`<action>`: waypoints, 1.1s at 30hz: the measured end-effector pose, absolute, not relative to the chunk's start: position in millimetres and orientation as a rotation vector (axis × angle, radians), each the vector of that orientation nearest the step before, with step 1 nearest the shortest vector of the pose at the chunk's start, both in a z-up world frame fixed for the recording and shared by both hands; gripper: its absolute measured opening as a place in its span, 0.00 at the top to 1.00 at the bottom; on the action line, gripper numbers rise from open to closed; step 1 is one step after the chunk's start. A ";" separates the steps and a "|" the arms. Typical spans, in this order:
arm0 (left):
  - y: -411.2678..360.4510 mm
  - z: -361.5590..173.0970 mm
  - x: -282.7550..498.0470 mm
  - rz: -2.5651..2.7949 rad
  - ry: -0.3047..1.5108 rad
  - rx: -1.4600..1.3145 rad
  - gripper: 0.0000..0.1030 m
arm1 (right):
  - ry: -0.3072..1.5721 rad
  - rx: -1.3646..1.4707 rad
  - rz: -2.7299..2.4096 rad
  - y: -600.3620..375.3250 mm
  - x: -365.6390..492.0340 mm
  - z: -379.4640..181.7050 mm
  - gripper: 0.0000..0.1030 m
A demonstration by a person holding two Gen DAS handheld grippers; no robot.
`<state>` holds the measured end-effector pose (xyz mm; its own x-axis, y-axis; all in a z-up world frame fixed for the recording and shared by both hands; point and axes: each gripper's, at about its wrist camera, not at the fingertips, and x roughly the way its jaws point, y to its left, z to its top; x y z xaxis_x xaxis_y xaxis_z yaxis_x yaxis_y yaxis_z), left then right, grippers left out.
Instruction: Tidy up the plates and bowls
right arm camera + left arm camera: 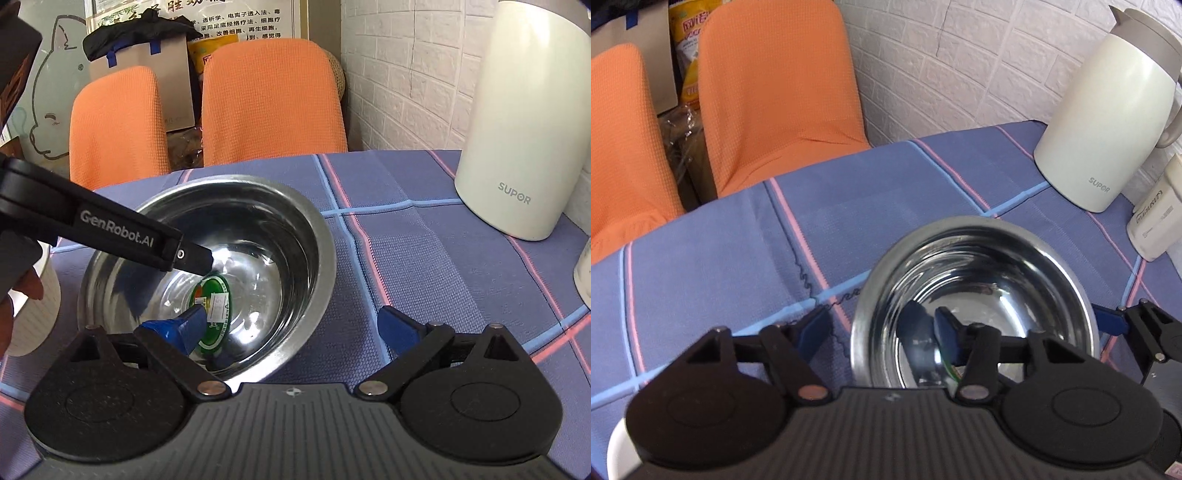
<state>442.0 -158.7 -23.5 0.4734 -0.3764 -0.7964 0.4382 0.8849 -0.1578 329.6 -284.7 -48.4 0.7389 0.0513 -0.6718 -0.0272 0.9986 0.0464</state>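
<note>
1. Left wrist view: my left gripper [879, 326] stands wide, its fingers straddling the near-left rim of the steel bowl [975, 299], one finger [947, 330] inside the bowl and the other [814, 330] outside over the counter [720, 266]. The bowl rests upright near the white jug [1108, 110]. Nothing is clamped yet.

2. Right wrist view: my right gripper [295, 328] is also wide, one finger [181, 328] dipping into the bowl over its green sticker [216, 314], the other [400, 328] outside on the cloth. The left gripper's finger reaches in from the left.

3. I judge the step as taking hold of the bowl; next, one pair must close squarely on the rim before lifting, since polished steel may slip.
</note>
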 end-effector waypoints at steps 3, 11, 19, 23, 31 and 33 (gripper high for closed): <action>-162.5 -24.4 438.7 -0.494 0.948 0.088 0.57 | 0.738 0.079 0.106 -279.8 328.9 -45.5 0.19; -163.3 -17.5 421.1 -0.588 1.020 0.068 0.61 | 0.791 0.149 0.156 -270.5 315.3 -31.5 0.16; -156.1 -0.2 375.5 -0.610 1.049 0.036 0.61 | 0.794 0.159 0.144 -268.6 270.7 -14.6 0.16; -145.5 9.8 336.9 -0.627 1.034 0.053 0.61 | 0.801 0.174 0.150 -258.4 242.9 -7.9 0.16; -105.1 3.5 258.4 -0.603 1.055 0.084 0.61 | 0.817 0.175 0.179 -219.8 184.1 -11.0 0.15; -93.8 -1.1 245.1 -0.593 1.064 0.077 0.61 | 0.831 0.174 0.197 -210.6 172.5 -15.0 0.15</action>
<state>245.1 -93.8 -1.1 0.3458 -0.4198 -0.8391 0.4922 0.8425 -0.2187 172.5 -210.6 -15.0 0.6578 0.2409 -0.7136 -0.1051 0.9676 0.2297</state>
